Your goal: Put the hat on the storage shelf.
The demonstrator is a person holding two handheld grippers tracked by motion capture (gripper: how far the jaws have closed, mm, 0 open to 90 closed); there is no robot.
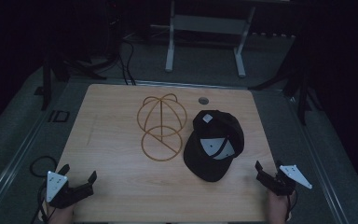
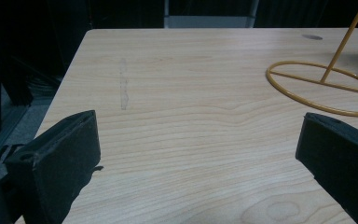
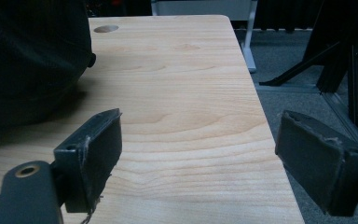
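Both claws, left claw (image 1: 80, 184) and right claw (image 1: 266, 174), stand wide open and empty; approach the black cap (image 1: 214, 144) slowly, gripping its brim before the wire stand (image 1: 161, 126).

My bench (image 1: 121, 186): pale wood, rounded corners, round hole (image 1: 203, 100) near the far edge. On it, a yellow wire stand (image 1: 161, 126) upright near the middle, ring base flat on the wood. Just right of it, a black cap (image 1: 214, 144) lying upside down, lining and labels showing.
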